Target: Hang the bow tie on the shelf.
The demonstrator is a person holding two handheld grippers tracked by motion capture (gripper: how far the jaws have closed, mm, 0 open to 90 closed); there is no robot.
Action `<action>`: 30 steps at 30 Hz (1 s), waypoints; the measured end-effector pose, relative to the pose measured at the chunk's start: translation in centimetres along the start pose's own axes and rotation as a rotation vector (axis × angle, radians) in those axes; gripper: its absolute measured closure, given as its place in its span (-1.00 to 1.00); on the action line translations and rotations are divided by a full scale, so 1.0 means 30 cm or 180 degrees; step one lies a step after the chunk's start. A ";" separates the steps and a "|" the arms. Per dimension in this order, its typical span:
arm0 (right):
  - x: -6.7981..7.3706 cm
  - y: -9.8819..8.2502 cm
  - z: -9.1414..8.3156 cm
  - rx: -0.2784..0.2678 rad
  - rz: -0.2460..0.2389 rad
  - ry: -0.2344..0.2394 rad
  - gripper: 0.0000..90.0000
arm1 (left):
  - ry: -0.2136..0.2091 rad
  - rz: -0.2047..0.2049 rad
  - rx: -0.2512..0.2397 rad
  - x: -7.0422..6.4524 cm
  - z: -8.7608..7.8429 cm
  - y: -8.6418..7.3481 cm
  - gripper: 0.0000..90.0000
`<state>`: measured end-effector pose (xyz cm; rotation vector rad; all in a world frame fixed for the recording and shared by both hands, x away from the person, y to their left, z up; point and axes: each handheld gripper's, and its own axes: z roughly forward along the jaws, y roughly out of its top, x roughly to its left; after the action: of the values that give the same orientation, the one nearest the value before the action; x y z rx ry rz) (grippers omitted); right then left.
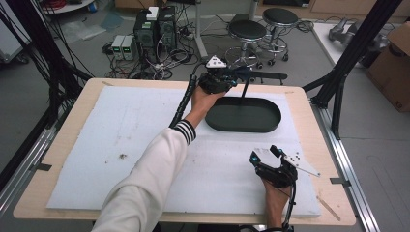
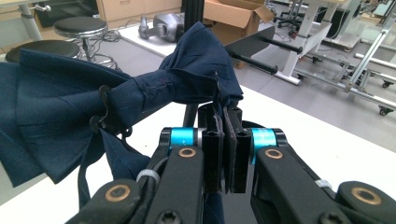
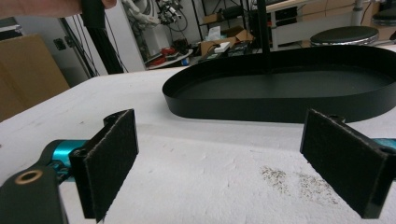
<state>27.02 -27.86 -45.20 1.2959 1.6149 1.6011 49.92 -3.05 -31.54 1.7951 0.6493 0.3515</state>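
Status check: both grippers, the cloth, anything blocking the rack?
Left gripper shut on navy cloth, raised by rack. Right gripper open, empty, low over white mat. Nothing blocking.

We see a navy cloth (image 2: 187, 79), soft, matt woven fabric with stitched hems, pinched in the left tongs (image 2: 224, 144), whose pads look like dark, fuzzy felt on black matt plastic arms with brass-coloured rivets and shiny cyan metal sleeves. The right tongs (image 3: 224, 158) carry the same rough felt pads. The oval tray (image 1: 243, 115) is smooth black with a faint sheen. A white, grainy foam-like sheet (image 1: 145, 145) covers the pale wooden counter (image 1: 63, 150).
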 end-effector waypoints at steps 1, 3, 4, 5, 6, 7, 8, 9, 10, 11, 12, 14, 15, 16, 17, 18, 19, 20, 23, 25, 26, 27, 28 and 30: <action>0.000 0.000 0.000 0.0001 0.0001 0.0004 -0.77 | -0.0002 -0.0016 -0.0007 0.000 0.000 -0.003 0.93; 0.000 0.000 0.000 -0.0001 -0.0002 0.0003 -0.77 | 0.0002 -0.0015 0.0007 -0.002 -0.001 -0.007 0.93; -0.001 0.000 0.000 -0.0001 0.0004 -0.0003 -0.77 | 0.0008 -0.0006 0.0000 -0.002 -0.002 -0.009 0.93; -0.001 0.000 0.001 -0.0009 -0.0002 -0.0005 -0.77 | 0.0008 -0.0006 0.0000 -0.002 -0.002 -0.009 0.93; -0.001 0.000 0.001 -0.0007 0.0002 -0.0005 -0.77 | 0.0010 -0.0050 -0.0018 -0.003 -0.003 -0.012 0.93; -0.001 0.000 0.001 -0.0009 -0.0001 -0.0004 -0.77 | 0.0013 -0.0036 -0.0011 -0.002 -0.004 -0.012 0.93; 0.000 0.000 0.000 0.0002 0.0009 -0.0001 -0.77 | 0.0019 -0.0013 0.0003 -0.003 -0.005 -0.013 0.93; -0.001 0.000 0.000 -0.0005 -0.0004 -0.0002 -0.77 | 0.0018 -0.0006 0.0013 -0.004 -0.004 -0.014 0.93; 0.000 0.000 0.000 0.0000 0.0005 0.0001 -0.77 | 0.0026 -0.0005 0.0011 -0.005 -0.004 -0.014 0.93; 0.000 0.000 0.000 0.0002 0.0009 -0.0002 -0.77 | 0.0035 0.0002 0.0020 -0.005 -0.004 -0.015 0.93; -0.001 0.000 0.000 -0.0003 0.0008 -0.0006 -0.77 | 0.0046 -0.0008 0.0023 -0.007 -0.003 -0.017 0.93; 0.000 0.000 0.000 0.0003 0.0012 -0.0001 -0.77 | 0.0059 0.0008 0.0023 -0.012 -0.001 -0.020 0.93; 0.000 0.000 0.000 0.0002 0.0003 0.0000 -0.77 | 0.0068 0.0019 0.0025 -0.014 0.000 -0.021 0.93; 0.000 0.000 0.000 0.0001 0.0001 0.0004 -0.77 | 0.0083 0.0034 0.0024 -0.016 0.000 -0.023 0.93; 0.001 0.000 0.000 0.0002 0.0002 0.0001 -0.77 | 0.0095 0.0038 0.0020 -0.017 0.001 -0.025 0.93; 0.000 0.000 0.000 0.0002 0.0000 0.0001 -0.77 | 0.0099 0.0050 0.0024 -0.017 0.000 -0.028 0.93; 0.000 0.000 0.000 0.0002 -0.0002 0.0002 -0.77 | 0.0117 0.0054 0.0021 -0.017 0.000 -0.031 0.93; 0.000 0.000 0.000 0.0002 -0.0002 0.0002 -0.77 | 0.0121 0.0056 0.0021 -0.016 -0.002 -0.034 0.93; 0.000 0.000 0.000 0.0001 -0.0002 0.0002 -0.77 | 0.0131 0.0105 0.0056 -0.016 -0.005 -0.043 0.93; 0.000 0.000 0.000 0.0002 0.0002 0.0003 -0.77 | 0.0135 0.0102 0.0043 -0.017 -0.007 -0.049 0.93; 0.000 0.000 0.000 0.0004 0.0007 0.0002 -0.77 | 0.0134 0.0094 0.0044 -0.017 -0.008 -0.051 0.93; 0.000 0.000 0.000 -0.0001 0.0003 -0.0002 -0.77 | 0.0149 0.0109 0.0042 -0.016 -0.008 -0.051 0.93; 0.000 0.000 0.000 0.0004 0.0010 -0.0002 -0.77 | 0.0152 0.0120 0.0033 -0.015 -0.009 -0.050 0.93; 0.000 0.000 0.000 -0.0001 0.0003 -0.0002 -0.77 | 0.0144 0.0105 0.0037 -0.016 -0.006 -0.052 0.93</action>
<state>27.03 -27.87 -45.19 1.2970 1.6138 1.6011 49.04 -2.86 -32.92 1.8151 0.6552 0.4122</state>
